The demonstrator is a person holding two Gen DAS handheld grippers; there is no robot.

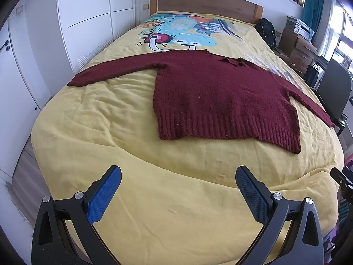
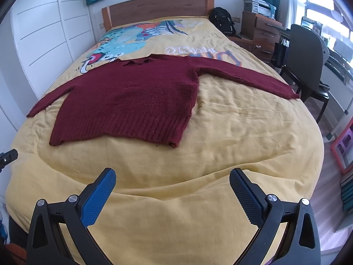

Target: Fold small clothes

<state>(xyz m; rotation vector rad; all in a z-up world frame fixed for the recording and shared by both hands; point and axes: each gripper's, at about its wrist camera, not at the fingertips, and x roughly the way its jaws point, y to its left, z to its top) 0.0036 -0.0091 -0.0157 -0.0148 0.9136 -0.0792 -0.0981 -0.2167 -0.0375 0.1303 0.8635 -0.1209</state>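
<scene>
A dark red knitted sweater (image 1: 220, 97) lies flat on the yellow bedspread (image 1: 154, 198), both sleeves spread out, ribbed hem toward me. It also shows in the right wrist view (image 2: 132, 101). My left gripper (image 1: 178, 176) is open and empty, above the near end of the bed, well short of the hem. My right gripper (image 2: 172, 180) is open and empty, also short of the hem. The tip of the right gripper shows at the right edge of the left wrist view (image 1: 344, 181); the left one shows at the left edge of the right wrist view (image 2: 7, 156).
White wardrobe doors (image 1: 88, 17) stand left of the bed. A wooden headboard (image 1: 205, 2) is at the far end. A black backpack (image 2: 221, 19), wooden drawers (image 2: 262, 31) and a dark chair (image 2: 306, 57) stand on the right.
</scene>
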